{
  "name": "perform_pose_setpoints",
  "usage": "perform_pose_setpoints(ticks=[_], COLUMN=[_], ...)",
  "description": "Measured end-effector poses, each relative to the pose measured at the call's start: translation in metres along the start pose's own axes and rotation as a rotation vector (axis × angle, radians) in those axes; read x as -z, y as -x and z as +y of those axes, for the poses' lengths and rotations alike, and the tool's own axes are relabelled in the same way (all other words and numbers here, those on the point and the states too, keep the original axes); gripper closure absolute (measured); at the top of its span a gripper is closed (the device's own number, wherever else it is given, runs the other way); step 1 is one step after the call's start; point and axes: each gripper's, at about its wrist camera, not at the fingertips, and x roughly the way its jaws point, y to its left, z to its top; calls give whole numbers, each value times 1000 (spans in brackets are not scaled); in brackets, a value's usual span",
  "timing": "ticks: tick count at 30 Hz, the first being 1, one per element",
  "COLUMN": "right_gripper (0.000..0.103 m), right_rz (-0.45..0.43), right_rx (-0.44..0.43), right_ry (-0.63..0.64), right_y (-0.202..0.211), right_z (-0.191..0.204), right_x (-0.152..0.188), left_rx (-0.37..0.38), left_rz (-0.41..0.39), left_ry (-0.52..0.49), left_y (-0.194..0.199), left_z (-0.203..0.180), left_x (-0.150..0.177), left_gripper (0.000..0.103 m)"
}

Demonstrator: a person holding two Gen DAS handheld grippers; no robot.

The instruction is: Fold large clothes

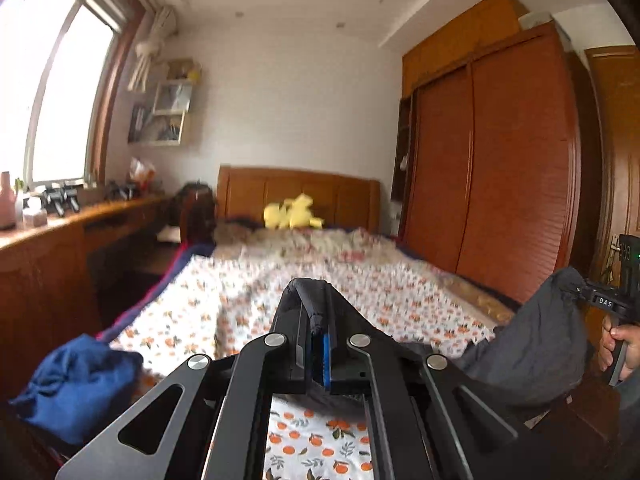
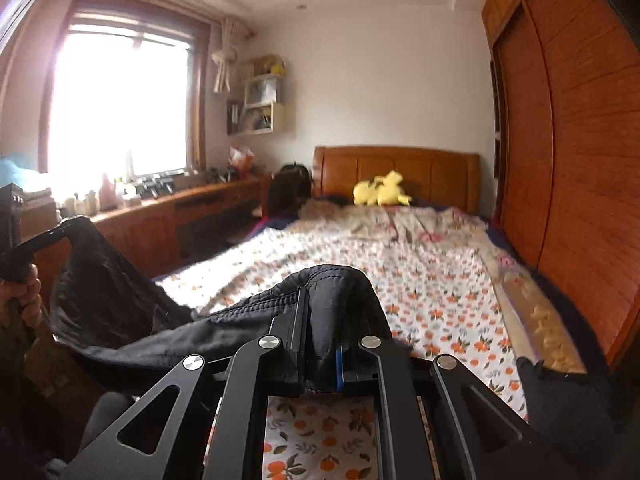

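A large dark grey garment (image 1: 532,344) hangs stretched between both grippers above the bed. In the left wrist view my left gripper (image 1: 314,294) is shut on a thin bunched edge of it. At the right edge of that view, my right gripper (image 1: 576,290) pinches the other end, held by a hand (image 1: 624,344). In the right wrist view my right gripper (image 2: 320,300) is shut on a thick fold of the garment (image 2: 120,304), which drapes over its fingers. The cloth sags leftward to my left gripper (image 2: 74,226). A loose dark end (image 2: 560,400) hangs at lower right.
The bed's orange-print sheet (image 1: 240,292) lies below. A blue clothes pile (image 1: 76,384) sits at its near left corner. A yellow plush toy (image 1: 292,212) rests by the wooden headboard (image 2: 396,168). A wooden wardrobe (image 1: 500,168) stands right, and a cluttered counter (image 1: 60,236) runs under the window.
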Motion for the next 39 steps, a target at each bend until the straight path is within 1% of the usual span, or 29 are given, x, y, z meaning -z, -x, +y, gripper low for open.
perform_pose_setpoints(ticks=[3,6,8,11,13,17,21,23,26,30,36,39], right_gripper=[95,95,95,95,95,94,94,94,94,94,94,94], right_rz=[-18,20,61,118,138,185,247,261,269,256,233,237], right_rx=[0,7,12,17,8,8,23,37,61,85,122,136], right_ry=[12,18,19,3,-21,-23,-27,-31,-58,-56,-44,-44], right_y=[17,11,0,-24,-38,-69,-107,-126,-154,-191,-242,-264], right_z=[0,-4,-7,-17,-25,-32,-45,-54,-70,-90,-109,-117], right_x=[-2,8,20,42,56,89,119,125,126,108,77,70], left_rx=[3,-8,-25,-30,-49,-80,-80,-89,-107,-104,-111,-113], left_rz=[-27,-4,41,101,124,155,207,225,245,258,239,233], left_ry=[-7,-4,2,28,31,19,25,25,38,45,8,-8], left_y=[17,13,-5,-33,-49,-75,-112,-134,-167,-204,-243,-264], left_z=[-7,-9,-6,2,10,20,36,42,53,66,62,59], left_x=[-9,-5,7,27,39,63,83,92,97,90,72,64], left_gripper=[100,100,100,100,100,99,99,99,99,99,99,99])
